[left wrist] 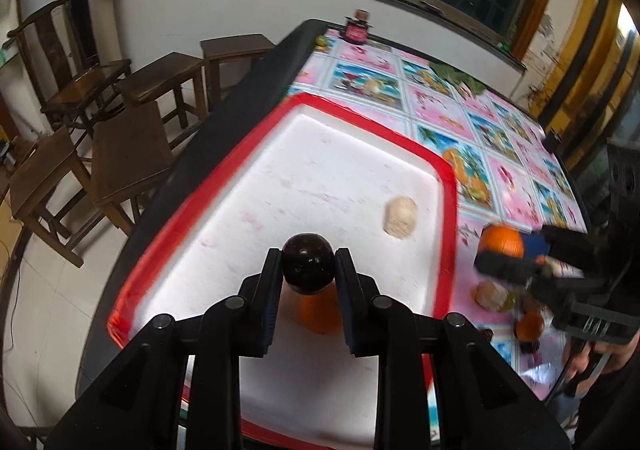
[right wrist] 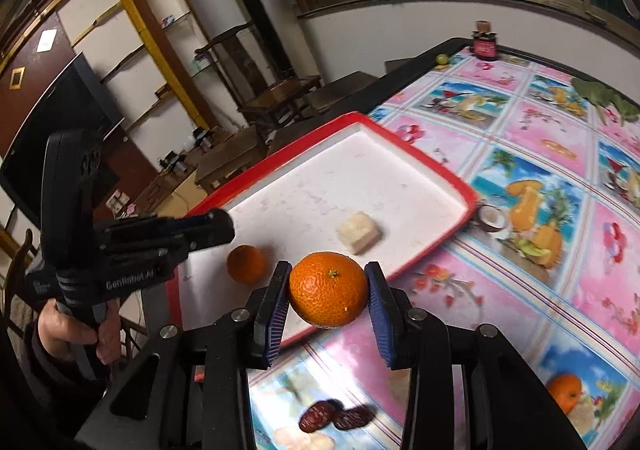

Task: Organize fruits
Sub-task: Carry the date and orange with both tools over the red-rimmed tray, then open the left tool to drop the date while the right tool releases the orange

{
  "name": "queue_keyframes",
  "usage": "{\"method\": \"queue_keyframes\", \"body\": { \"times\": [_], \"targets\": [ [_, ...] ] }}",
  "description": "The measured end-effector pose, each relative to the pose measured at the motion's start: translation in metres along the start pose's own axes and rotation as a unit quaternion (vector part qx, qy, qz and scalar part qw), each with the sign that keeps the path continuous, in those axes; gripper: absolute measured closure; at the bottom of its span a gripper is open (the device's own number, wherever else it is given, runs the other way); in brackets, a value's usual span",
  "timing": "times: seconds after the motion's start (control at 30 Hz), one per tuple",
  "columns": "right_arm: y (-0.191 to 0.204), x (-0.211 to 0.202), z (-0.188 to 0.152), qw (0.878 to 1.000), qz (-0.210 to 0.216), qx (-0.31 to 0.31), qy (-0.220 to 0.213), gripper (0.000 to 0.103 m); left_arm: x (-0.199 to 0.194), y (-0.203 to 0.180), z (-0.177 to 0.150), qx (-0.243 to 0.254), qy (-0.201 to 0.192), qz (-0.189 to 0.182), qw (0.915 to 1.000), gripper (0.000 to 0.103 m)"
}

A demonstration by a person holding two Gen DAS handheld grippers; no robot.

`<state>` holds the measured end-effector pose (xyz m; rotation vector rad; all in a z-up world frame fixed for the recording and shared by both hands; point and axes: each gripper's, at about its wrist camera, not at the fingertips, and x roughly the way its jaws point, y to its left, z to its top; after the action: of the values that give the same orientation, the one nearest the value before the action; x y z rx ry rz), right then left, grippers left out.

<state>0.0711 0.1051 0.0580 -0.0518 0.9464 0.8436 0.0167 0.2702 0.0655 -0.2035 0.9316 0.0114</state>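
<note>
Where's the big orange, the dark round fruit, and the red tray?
orange (right wrist: pixel 328 290): right wrist view, middle of its peel.
dark round fruit (left wrist: pixel 308 264): left wrist view, its shiny front.
red tray (right wrist: pixel 430 161): right wrist view, far rim.

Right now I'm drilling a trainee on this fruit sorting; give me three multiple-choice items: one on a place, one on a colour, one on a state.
1. Where does the pale beige lump lie?
A. in the red-rimmed white tray
B. on the floral tablecloth
C. on a stool

2. What colour is the round fruit in the left claw?
A. green
B. dark brown
C. yellow

3. The right claw is:
A. open, holding nothing
B. out of view
C. shut on an orange

Key:
A, the pale beige lump sits inside the red-rimmed white tray.
B, the left claw grips a dark brown round fruit.
C, the right claw clamps the orange.
</note>
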Motion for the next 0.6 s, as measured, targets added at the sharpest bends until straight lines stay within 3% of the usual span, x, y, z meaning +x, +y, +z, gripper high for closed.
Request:
{"method": "queue_keyframes", "body": {
  "times": [0.2, 0.6],
  "targets": [
    [0.021, 0.03, -0.004, 0.999, 0.01, -0.024, 0.025, 0.066, 0.026, 0.014, 0.003, -0.009, 0.017, 0.02, 0.9996, 0.079],
    [0.029, 0.063, -0.01, 0.994, -0.049, -0.083, 0.048, 0.065, 0.051, 0.015, 0.002, -0.011, 0.034, 0.028, 0.999, 0.079]
  ]
}}
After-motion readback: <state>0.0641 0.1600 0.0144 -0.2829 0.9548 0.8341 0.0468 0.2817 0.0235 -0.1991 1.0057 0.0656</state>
